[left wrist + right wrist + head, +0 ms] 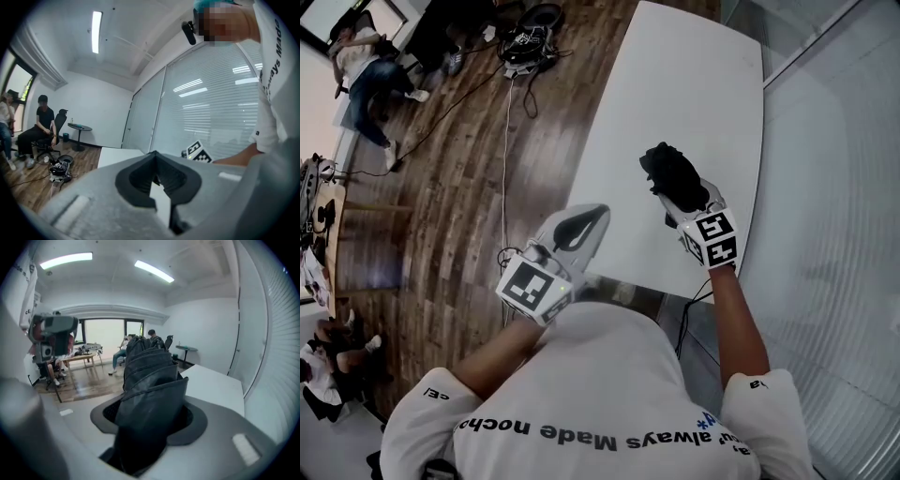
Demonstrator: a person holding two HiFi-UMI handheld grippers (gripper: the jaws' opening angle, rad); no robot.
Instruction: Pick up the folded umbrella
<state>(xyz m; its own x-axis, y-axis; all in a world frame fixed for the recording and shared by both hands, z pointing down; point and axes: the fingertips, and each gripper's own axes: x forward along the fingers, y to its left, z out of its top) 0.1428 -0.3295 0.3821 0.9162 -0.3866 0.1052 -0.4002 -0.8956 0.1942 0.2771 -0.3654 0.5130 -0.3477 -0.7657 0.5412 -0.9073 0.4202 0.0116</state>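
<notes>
The folded umbrella [673,176] is black and bunched, and it hangs in the air above the white table [675,84]. My right gripper [684,204] is shut on it. In the right gripper view the umbrella [150,380] fills the space between the dark pads [193,416] and sticks out forward past them, hiding the fingertips. My left gripper [581,225] hovers over the table's near left edge. Its jaws meet at the tips with nothing between them, and the left gripper [155,157] view shows only the table [115,154] beyond.
A wooden floor [459,187] lies left of the table, with cables and a black bag [530,42] on it. People sit at the far left [366,66]. A glass wall with blinds [834,187] runs along the table's right side.
</notes>
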